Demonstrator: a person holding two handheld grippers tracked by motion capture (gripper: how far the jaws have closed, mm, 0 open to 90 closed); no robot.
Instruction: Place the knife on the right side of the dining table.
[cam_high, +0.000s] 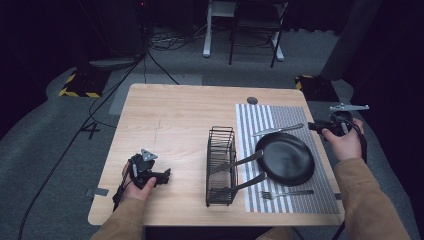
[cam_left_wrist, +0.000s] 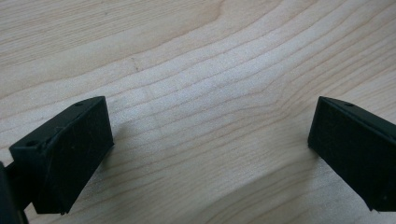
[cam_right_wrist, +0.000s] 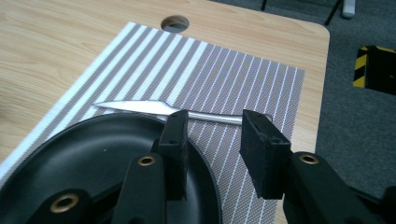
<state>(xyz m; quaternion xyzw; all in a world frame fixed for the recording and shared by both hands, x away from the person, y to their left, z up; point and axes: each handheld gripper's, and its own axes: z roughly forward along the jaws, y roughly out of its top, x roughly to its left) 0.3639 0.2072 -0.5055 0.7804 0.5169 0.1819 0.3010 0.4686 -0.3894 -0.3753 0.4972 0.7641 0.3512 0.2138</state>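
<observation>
A silver knife (cam_high: 278, 130) (cam_right_wrist: 140, 106) lies on the striped placemat (cam_high: 280, 117) (cam_right_wrist: 210, 74), just beyond the far rim of a black plate (cam_high: 285, 158) (cam_right_wrist: 93, 154). My right gripper (cam_high: 315, 126) (cam_right_wrist: 215, 126) hovers at the mat's right edge, pointing toward the knife's handle end. Its jaws stand apart and nothing is pressed between them. On the near side of the plate lies a fork (cam_high: 285, 193). My left gripper (cam_high: 162, 176) (cam_left_wrist: 210, 135) rests low over bare wood at the table's front left, its jaws wide open and empty.
A black wire rack (cam_high: 221, 165) stands upright left of the mat. Two utensil handles (cam_high: 248, 158) stick out of it toward the plate. A round cable hole (cam_high: 252, 100) (cam_right_wrist: 175, 22) sits near the far edge. The wooden table (cam_high: 175, 115) is bare on the left.
</observation>
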